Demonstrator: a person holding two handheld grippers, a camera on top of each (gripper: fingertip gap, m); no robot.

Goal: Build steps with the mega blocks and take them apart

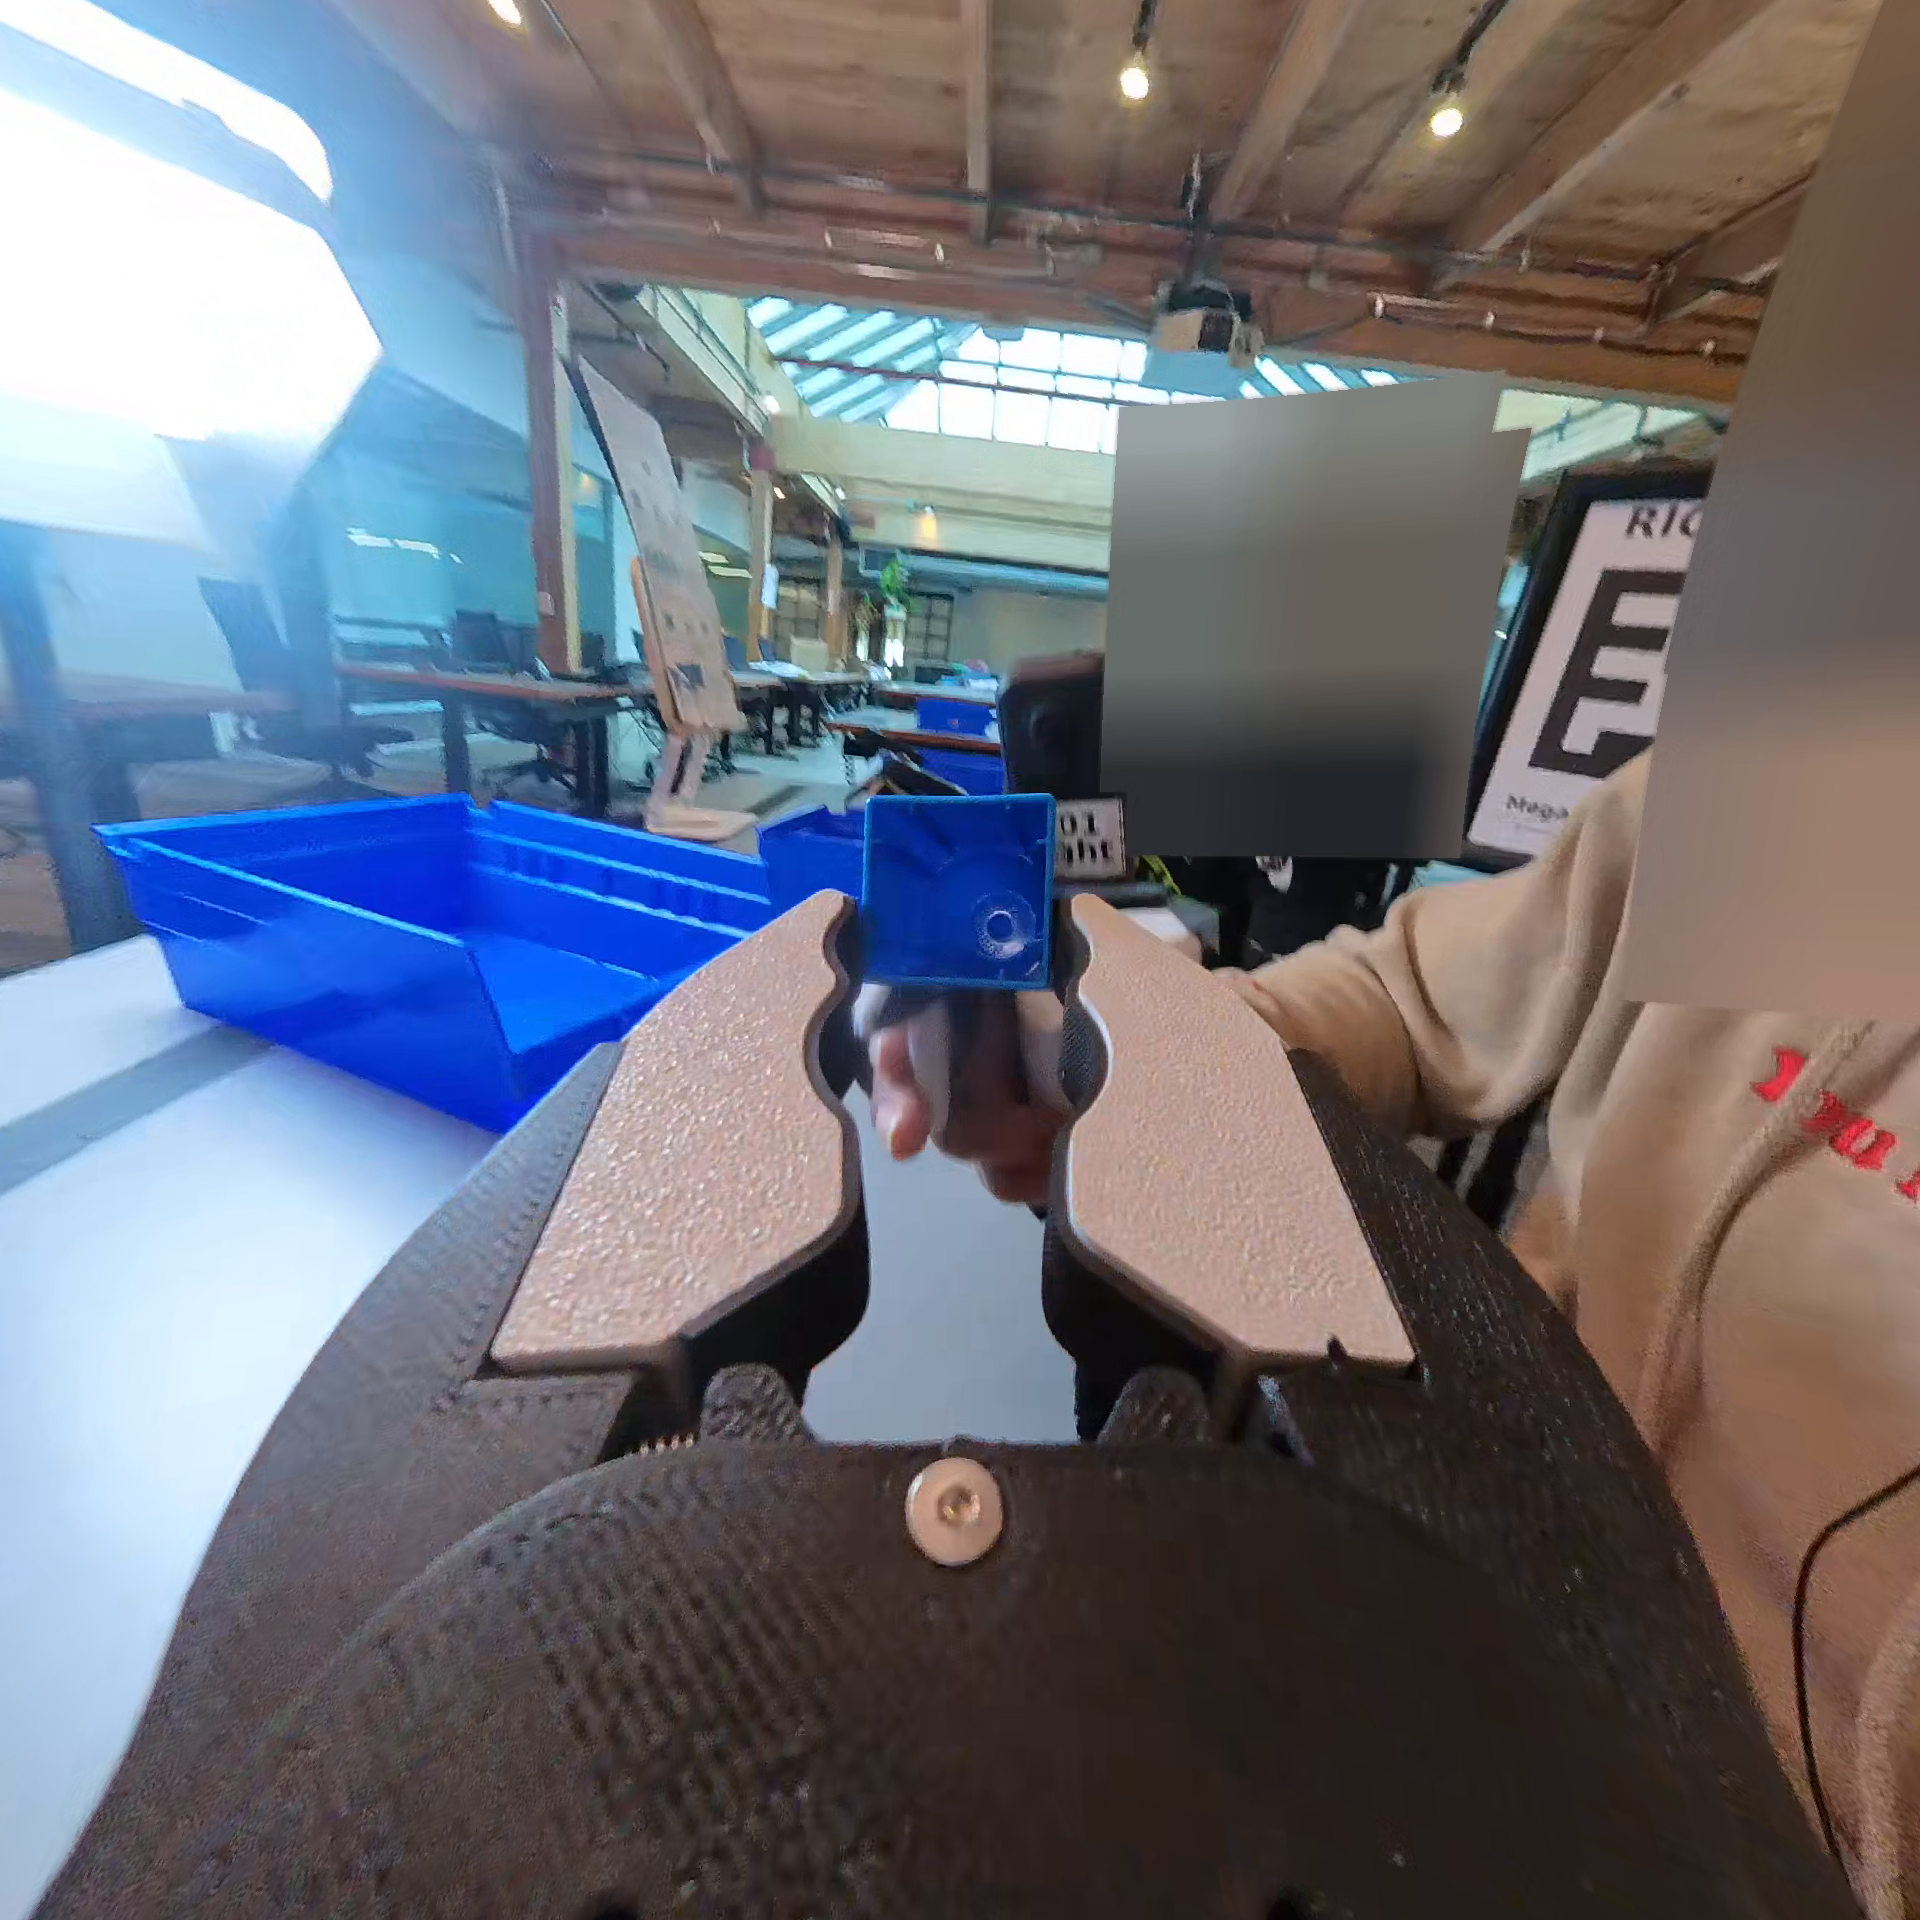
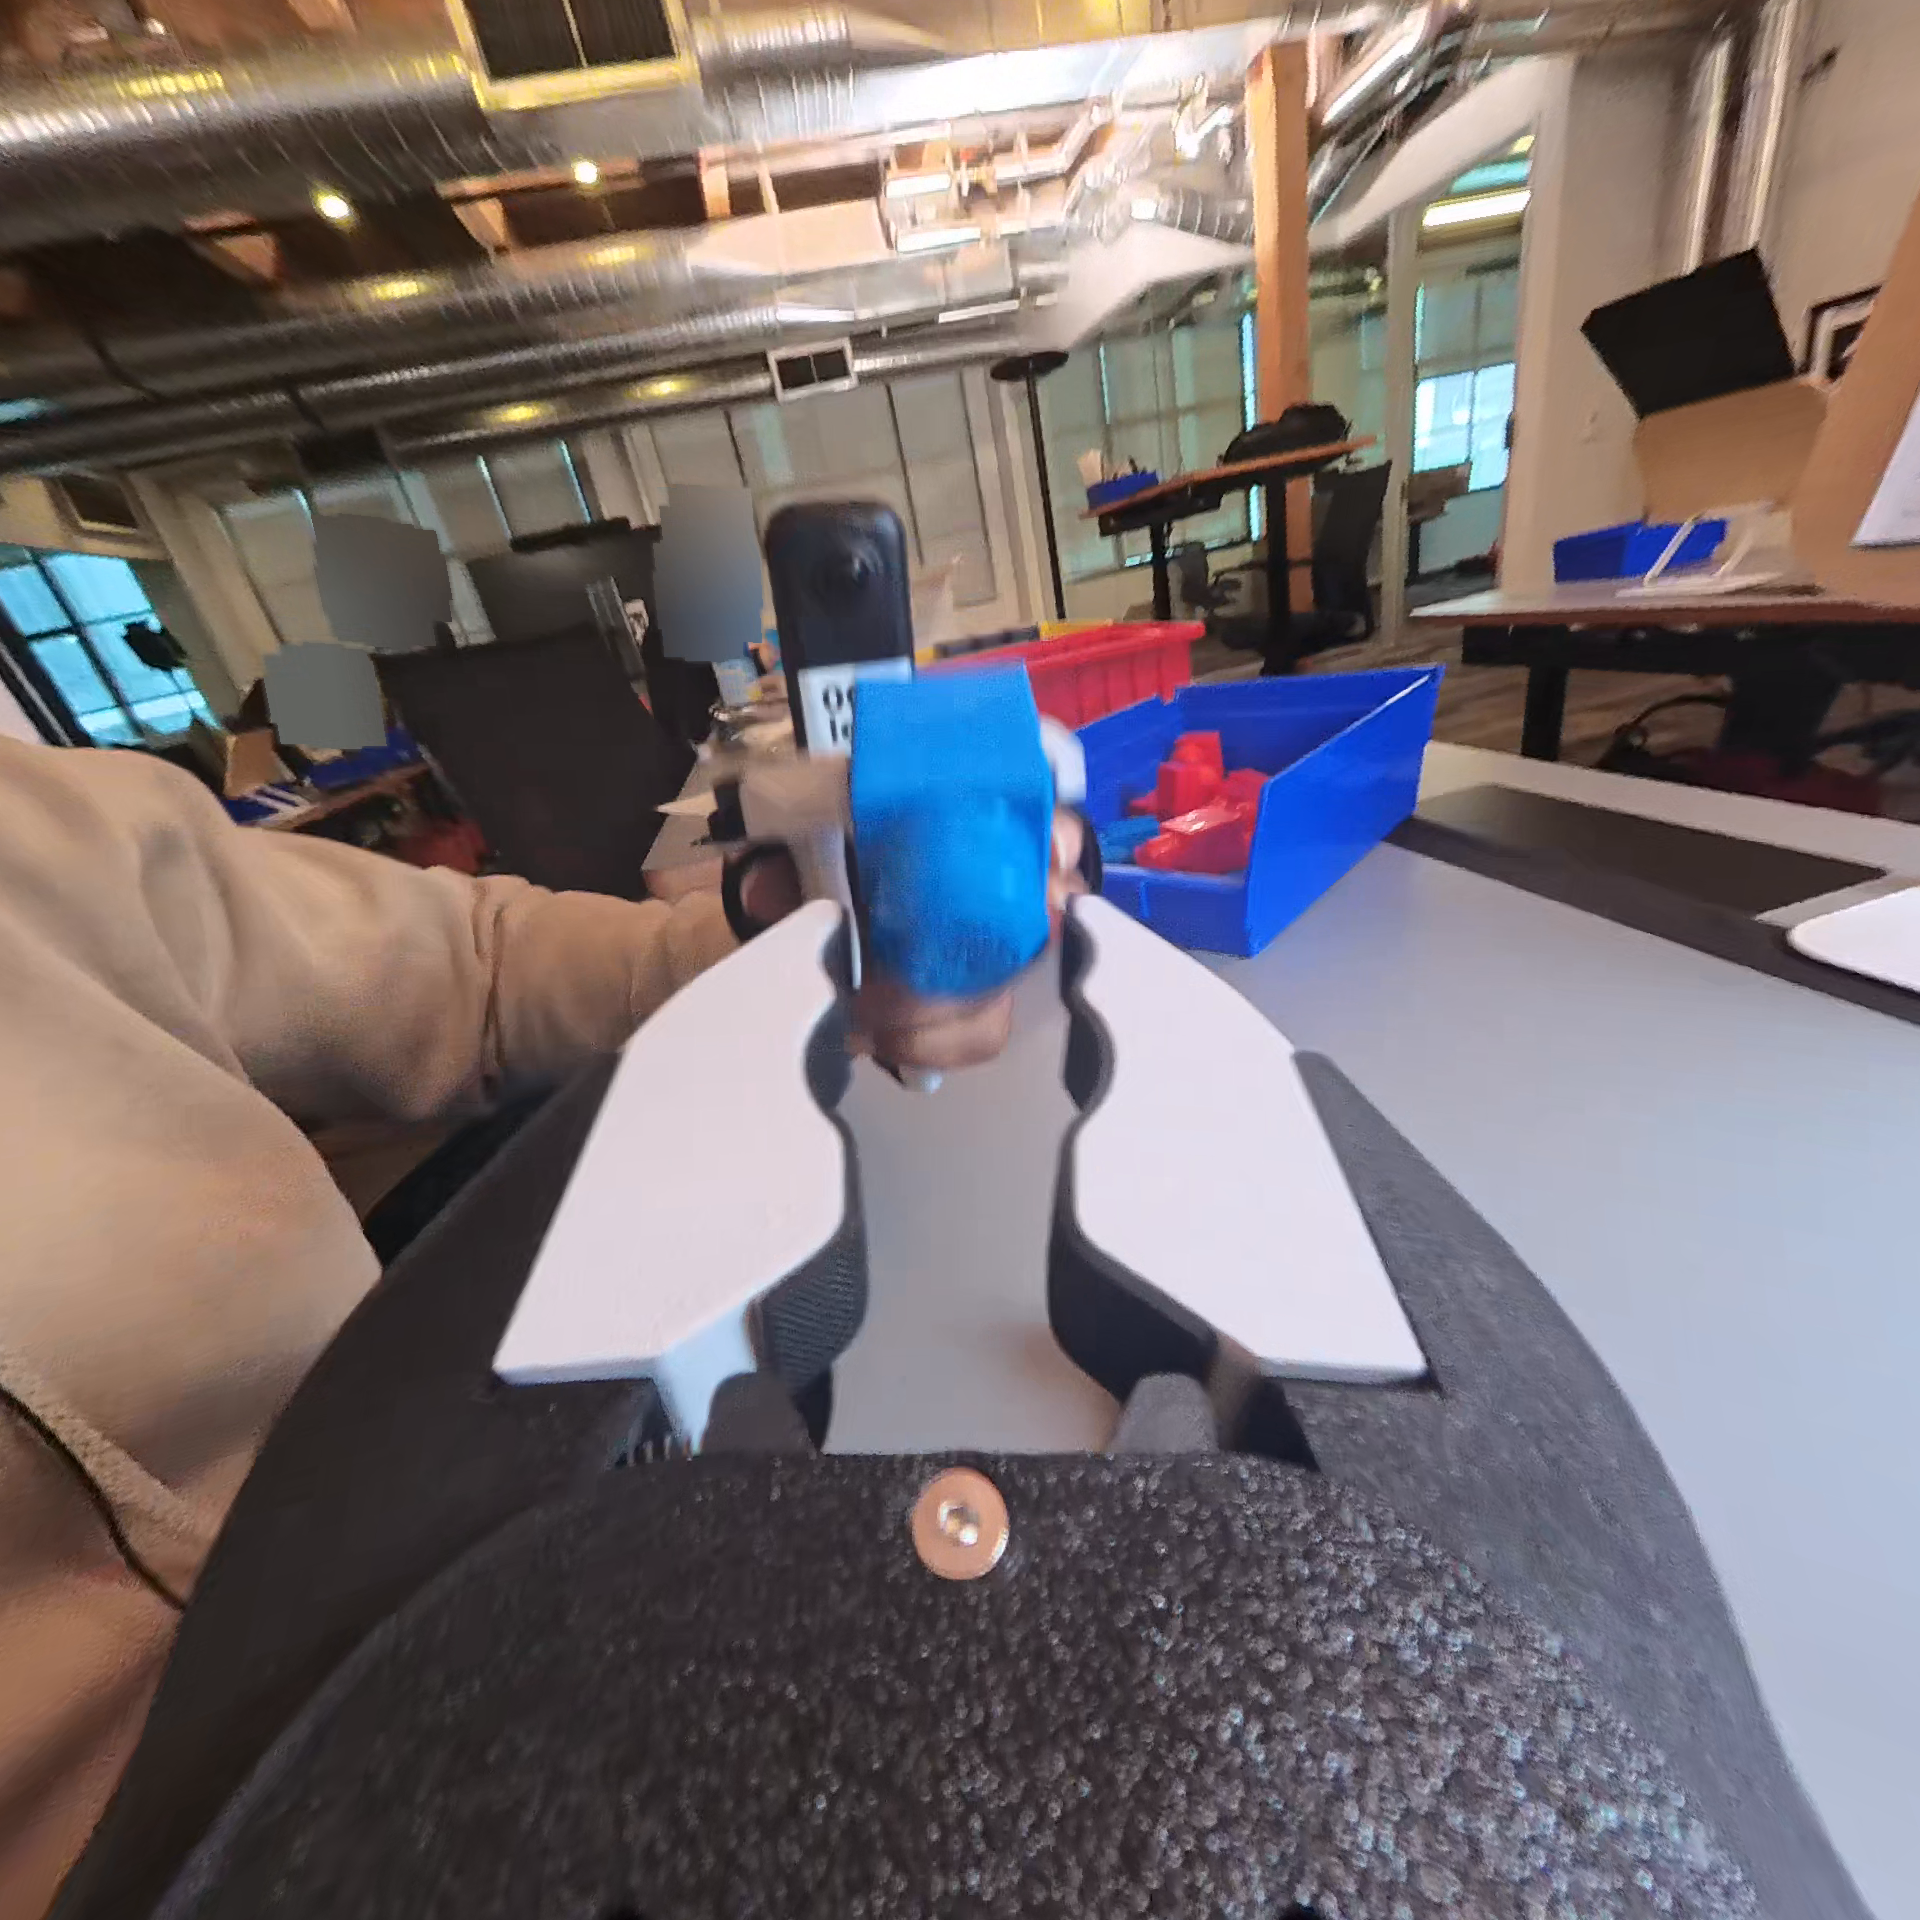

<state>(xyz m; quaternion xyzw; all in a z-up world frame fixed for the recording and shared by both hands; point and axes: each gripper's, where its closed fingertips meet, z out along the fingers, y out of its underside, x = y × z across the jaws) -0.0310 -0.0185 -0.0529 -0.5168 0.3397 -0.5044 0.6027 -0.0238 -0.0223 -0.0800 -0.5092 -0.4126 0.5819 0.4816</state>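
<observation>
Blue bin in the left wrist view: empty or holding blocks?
Empty, as far as visible. The blue bin shows only bare blue floor and walls through its open front; its far corners are hidden.

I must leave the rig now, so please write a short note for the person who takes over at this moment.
Left tongs: shut on a blue block, held in the air with its hollow side toward the camera.
Right tongs: facing the left ones, tips at a blue block; the picture is blurred, so the grip is unclear.
Spare red and blue blocks: in the blue bin on the table. The second blue bin shows no blocks.
Done: no built steps in view.
Left: check first whether you are building or taking apart.
</observation>
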